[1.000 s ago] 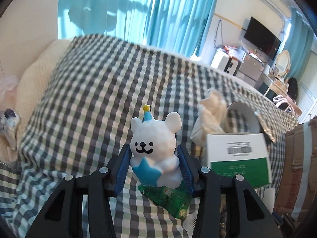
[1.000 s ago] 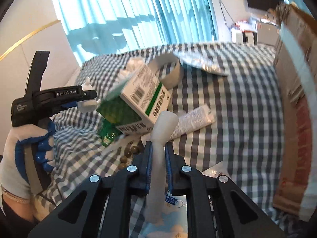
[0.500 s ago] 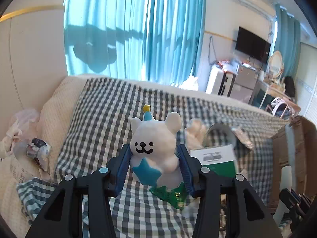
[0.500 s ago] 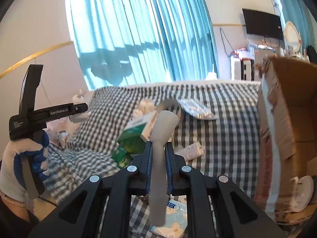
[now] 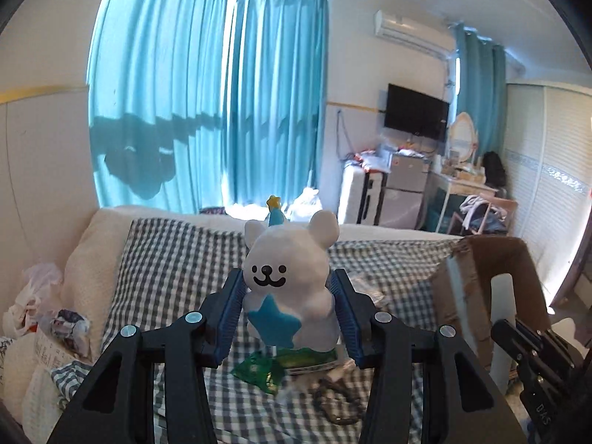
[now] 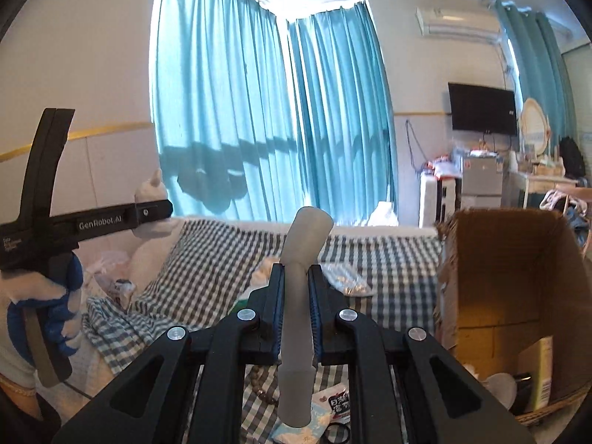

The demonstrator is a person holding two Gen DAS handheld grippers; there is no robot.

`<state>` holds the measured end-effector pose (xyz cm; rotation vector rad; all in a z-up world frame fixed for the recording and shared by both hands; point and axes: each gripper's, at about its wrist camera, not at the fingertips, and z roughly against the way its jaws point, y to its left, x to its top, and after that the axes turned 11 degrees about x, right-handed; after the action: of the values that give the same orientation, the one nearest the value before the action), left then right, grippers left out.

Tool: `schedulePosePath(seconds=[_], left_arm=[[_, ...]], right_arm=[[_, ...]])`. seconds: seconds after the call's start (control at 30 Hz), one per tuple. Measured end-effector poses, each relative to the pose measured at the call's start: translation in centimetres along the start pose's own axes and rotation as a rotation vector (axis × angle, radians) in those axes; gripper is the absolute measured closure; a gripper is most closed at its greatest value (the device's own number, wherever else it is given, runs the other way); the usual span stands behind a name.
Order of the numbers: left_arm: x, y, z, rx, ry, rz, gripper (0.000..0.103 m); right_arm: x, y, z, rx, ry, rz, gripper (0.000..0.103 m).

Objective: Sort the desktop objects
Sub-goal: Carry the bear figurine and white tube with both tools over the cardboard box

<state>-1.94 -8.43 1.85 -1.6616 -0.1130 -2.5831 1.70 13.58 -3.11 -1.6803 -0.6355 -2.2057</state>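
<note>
Both black grippers carry blue finger pads (image 5: pixel 230 318) and silver screws; a white-and-blue glove (image 6: pixel 55 314) covers the left hand.

Daylight glows through teal curtains (image 5: pixel 222 111) behind a bed under a checked cover (image 5: pixel 177 259). A black TV (image 5: pixel 416 111) hangs on the cream wall, 1 air conditioner (image 5: pixel 410 31) above it.

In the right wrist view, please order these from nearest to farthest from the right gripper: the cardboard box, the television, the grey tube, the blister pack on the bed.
1. grey tube: clamped between the fingers of the right gripper.
2. blister pack: on the checked cover, just past the fingertips, slightly right.
3. cardboard box: open, standing to the right.
4. television: on the far wall, upper right.
</note>
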Motion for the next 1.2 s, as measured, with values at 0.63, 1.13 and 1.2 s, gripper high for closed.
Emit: schedulePosePath(seconds=[0.63, 1.13, 1.2], left_arm=[[1.7, -5.5, 8.4, -0.115, -0.159, -0.012, 0.055], [0.7, -11.9, 7.9, -0.154, -0.209, -0.048, 0.055], [0.5, -13.3, 8.1, -0.17, -0.22, -0.066, 0.055]], right_arm=[[4.3, 0.7, 8.2, -0.079, -0.177, 0.085, 0.089], [4.5, -3.6, 12.5, -0.193, -0.239, 0.071, 0.089], [4.6, -4.2, 13.3, -0.207, -0.25, 0.057, 0.089]])
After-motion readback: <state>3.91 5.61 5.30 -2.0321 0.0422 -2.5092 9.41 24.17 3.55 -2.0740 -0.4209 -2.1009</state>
